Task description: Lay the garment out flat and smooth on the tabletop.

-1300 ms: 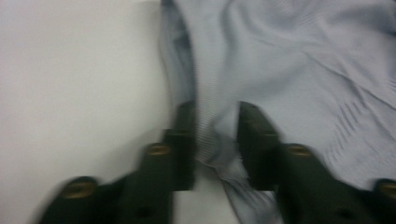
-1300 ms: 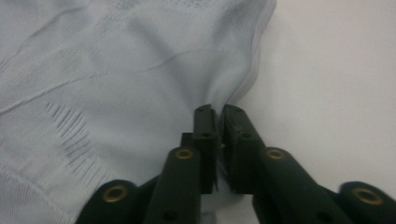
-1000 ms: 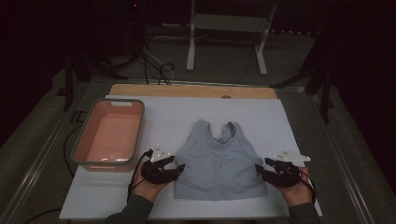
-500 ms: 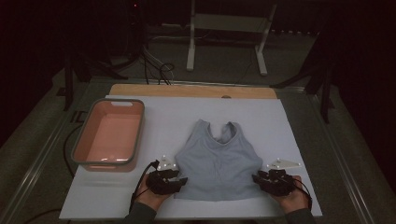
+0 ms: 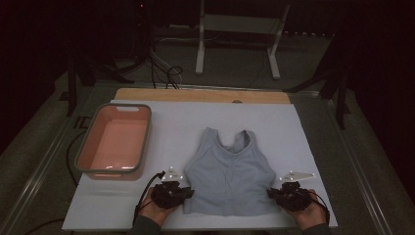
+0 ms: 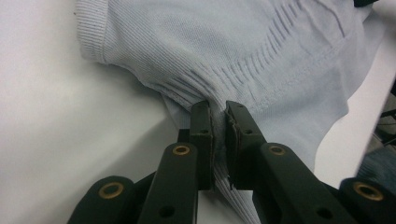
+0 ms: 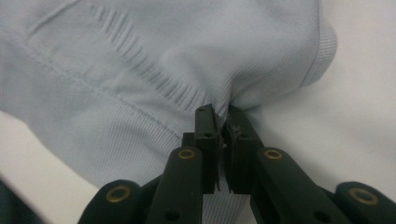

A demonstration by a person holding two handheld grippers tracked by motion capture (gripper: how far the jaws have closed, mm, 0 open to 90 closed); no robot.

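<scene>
White table (image 5: 313, 147) bears pale-blue ribbed top (image 5: 230, 176), seemingly flat.

Dim recording lab, staged counter

A white-sheeted counter (image 5: 313, 147) is lit amid darkness; cables (image 5: 164, 68) are strewn on the floor behind, and a white metal stand (image 5: 237, 36) is seen beyond.

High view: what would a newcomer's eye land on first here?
The pale blue cropped top lying flat mid-table on the white sheet, with the left claw and right claw each pinched on a bottom corner, jaws having just closed on the fabric. Next, the pink tub at the table's left.
</scene>
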